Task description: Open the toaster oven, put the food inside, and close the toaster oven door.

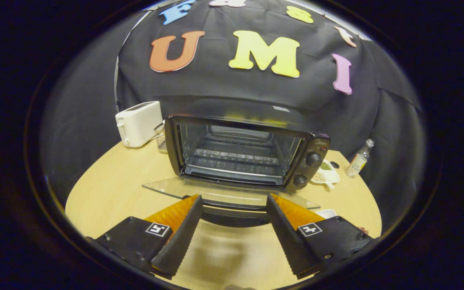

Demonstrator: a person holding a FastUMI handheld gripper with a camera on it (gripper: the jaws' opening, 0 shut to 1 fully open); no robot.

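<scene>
A black toaster oven (248, 149) stands on the wooden table (111, 189) straight ahead of my gripper. Its glass door (224, 191) lies folded down flat toward me, and the wire rack (236, 159) inside is bare. The door's dark handle (234, 211) runs across just beyond my fingertips. My gripper (234, 199) is open, its two fingers spread to either side of the handle with nothing pressed between them. Two knobs (307, 169) sit on the oven's right panel. I cannot make out the food for certain.
A white toaster (138, 123) stands left of the oven, with a small wire basket (160, 137) between them. To the oven's right are a white dish (326, 173) with small items and a small bottle (359, 159). A white object (326, 213) peeks beside the right finger.
</scene>
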